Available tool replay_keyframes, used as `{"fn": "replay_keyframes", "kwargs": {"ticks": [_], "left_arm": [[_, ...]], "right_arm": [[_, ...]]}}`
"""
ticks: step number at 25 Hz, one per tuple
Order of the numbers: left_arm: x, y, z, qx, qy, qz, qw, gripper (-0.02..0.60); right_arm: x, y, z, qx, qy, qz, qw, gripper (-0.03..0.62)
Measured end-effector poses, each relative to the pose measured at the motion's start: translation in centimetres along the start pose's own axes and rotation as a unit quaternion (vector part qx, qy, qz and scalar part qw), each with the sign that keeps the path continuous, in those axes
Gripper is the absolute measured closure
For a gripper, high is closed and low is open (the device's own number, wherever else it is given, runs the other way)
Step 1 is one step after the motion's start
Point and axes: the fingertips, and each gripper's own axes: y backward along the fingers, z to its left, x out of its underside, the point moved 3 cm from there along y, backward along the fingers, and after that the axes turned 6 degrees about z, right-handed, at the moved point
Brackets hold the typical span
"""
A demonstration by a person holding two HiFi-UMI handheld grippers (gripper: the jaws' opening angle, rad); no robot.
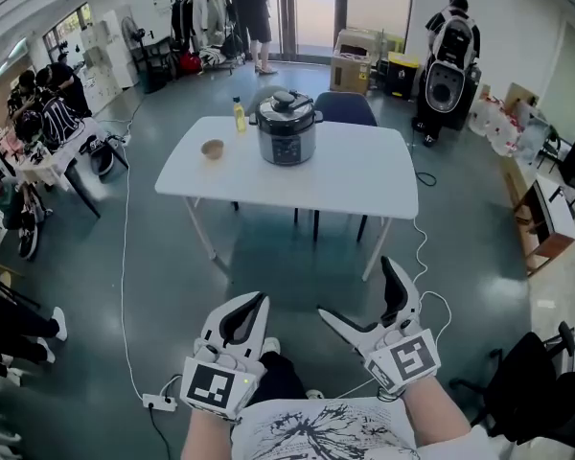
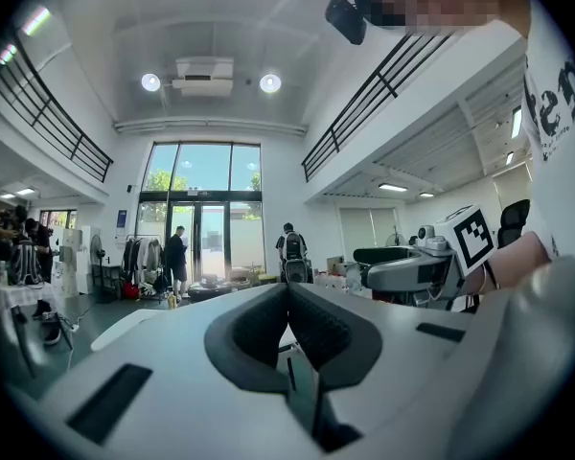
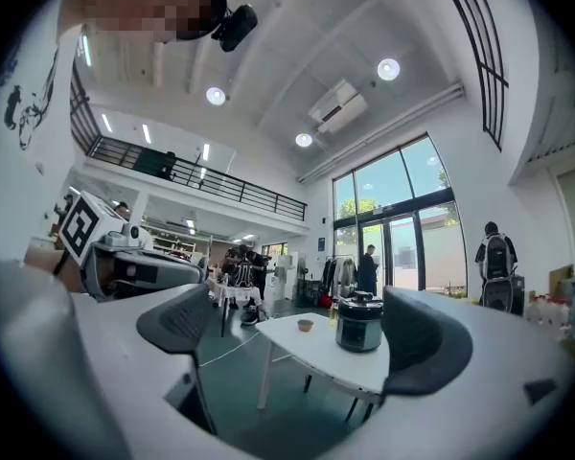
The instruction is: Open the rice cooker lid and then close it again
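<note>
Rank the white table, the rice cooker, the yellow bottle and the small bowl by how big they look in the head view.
1. white table
2. rice cooker
3. yellow bottle and small bowl: too alike to rank

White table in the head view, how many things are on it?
3: the rice cooker near the far edge; a small bowl left of it; a yellow bottle at the far edge between them. Anything small behind the cooker would be hidden.

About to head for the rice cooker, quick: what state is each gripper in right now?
Left gripper: closed, nothing between its jaws.
Right gripper: open wide, holding nothing.
</note>
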Motion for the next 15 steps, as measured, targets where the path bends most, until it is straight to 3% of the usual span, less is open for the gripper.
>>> {"fn": "replay_keyframes", "kwargs": {"ticks": [2,6,15], "left_arm": [[0.1,-1.0,1.3,-0.004,0.002,0.001,1.0000,0.568],[1.7,-5.3,6.2,-0.006,-0.004,0.005,1.0000,0.568],[1.7,-15.2,22.9,-0.001,0.003,0.001,1.0000,0.568]], "right_arm": [[0.2,-1.5,-1.1,0.013,-0.005,0.003,1.000,-0.003],[1.6,-7.6,-4.2,0.030,-0.014,0.009,0.999,-0.003],[0.9,-26.5,-8.2,0.036,-0.015,0.018,0.999,-0.003]]}}
